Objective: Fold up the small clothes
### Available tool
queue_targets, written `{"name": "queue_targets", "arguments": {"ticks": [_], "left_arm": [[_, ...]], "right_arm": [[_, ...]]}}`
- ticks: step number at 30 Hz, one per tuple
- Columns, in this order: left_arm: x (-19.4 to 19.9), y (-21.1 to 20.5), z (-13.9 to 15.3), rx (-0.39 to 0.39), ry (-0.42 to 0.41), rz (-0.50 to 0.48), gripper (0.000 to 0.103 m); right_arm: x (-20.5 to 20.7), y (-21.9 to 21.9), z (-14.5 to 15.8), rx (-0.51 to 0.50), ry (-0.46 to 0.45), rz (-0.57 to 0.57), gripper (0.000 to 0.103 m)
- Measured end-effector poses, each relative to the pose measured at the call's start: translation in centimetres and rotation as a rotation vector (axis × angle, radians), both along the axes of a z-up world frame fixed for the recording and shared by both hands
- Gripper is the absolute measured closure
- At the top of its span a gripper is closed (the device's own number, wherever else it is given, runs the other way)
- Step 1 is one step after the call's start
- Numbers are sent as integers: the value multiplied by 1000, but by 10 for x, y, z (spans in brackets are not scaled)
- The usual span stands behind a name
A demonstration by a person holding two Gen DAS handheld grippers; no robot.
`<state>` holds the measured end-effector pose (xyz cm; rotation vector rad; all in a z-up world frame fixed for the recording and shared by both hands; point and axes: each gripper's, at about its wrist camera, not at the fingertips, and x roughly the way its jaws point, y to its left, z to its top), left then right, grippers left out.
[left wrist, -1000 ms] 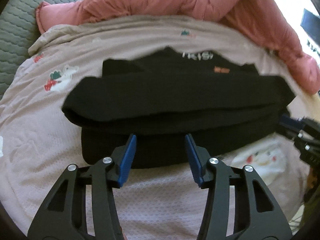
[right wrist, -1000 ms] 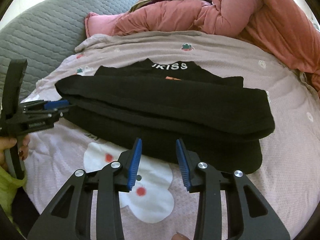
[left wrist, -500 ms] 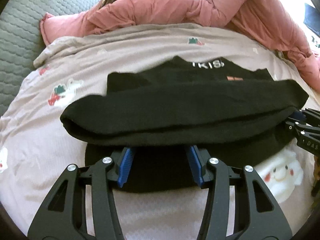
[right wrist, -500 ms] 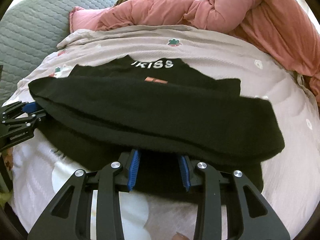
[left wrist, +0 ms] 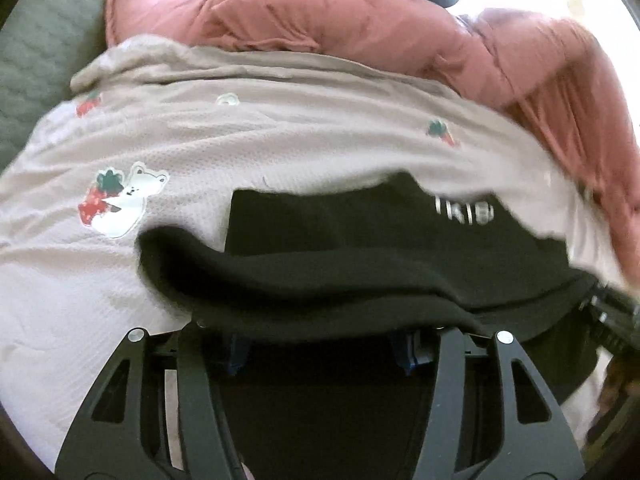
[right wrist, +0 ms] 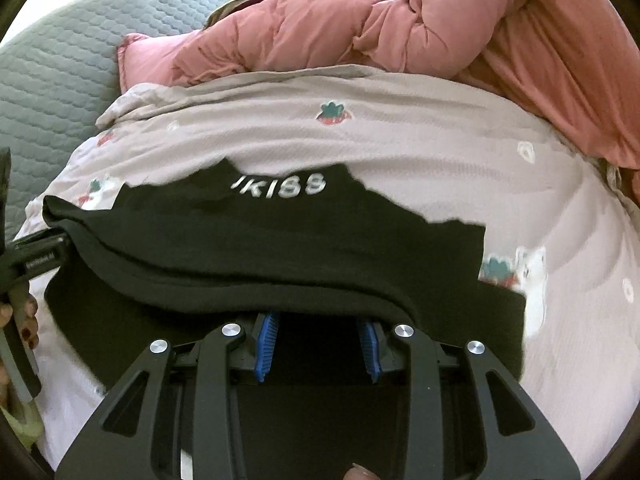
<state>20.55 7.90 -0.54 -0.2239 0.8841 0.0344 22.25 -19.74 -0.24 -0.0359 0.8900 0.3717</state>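
A black garment point(left wrist: 360, 240) with white lettering lies folded on a pale pink printed sheet point(left wrist: 280, 132). Its upper fold point(left wrist: 300, 292) drapes over the tips of my left gripper point(left wrist: 322, 342), whose jaws are opening; the blue pads point(left wrist: 236, 354) show apart above the lower black layer, and nothing is pinched between them. In the right wrist view the same garment point(right wrist: 280, 232) covers the tips of my right gripper point(right wrist: 318, 332). Its blue pads point(right wrist: 266, 340) stand apart under the fold, over black cloth. Each gripper shows at the other view's edge.
A rumpled pink quilt point(right wrist: 400, 28) is heaped behind the sheet, with a grey quilted cover point(right wrist: 52, 80) at the back left. A hand point(right wrist: 18, 320) holds the left gripper's handle at the left edge. Bare sheet lies to both sides of the garment.
Both grippers have slid forward under the garment's upper fold, so their fingertips are now covered. The fold has ridden up toward the lettering. The left jaws stand a little wider.
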Motion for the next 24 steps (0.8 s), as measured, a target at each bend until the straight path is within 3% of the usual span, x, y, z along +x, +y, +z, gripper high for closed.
{"name": "queue_targets", "arguments": {"ticks": [5,8,17,24], "left_arm": [[6,18,8,-75,-82,47,53],[4,26,12,-56,-110,48,52],[4,58,7,-87,-82,112,48],[4,68,-2,-93,-56,135,41]], "right_arm": [[20,-2,-2,12,4,-31,71],[28,-3,-4,14,2,-50,71],[38,-30,11,38,-96,-144,68],[16,-80,19,33,-143,-231,55]]}}
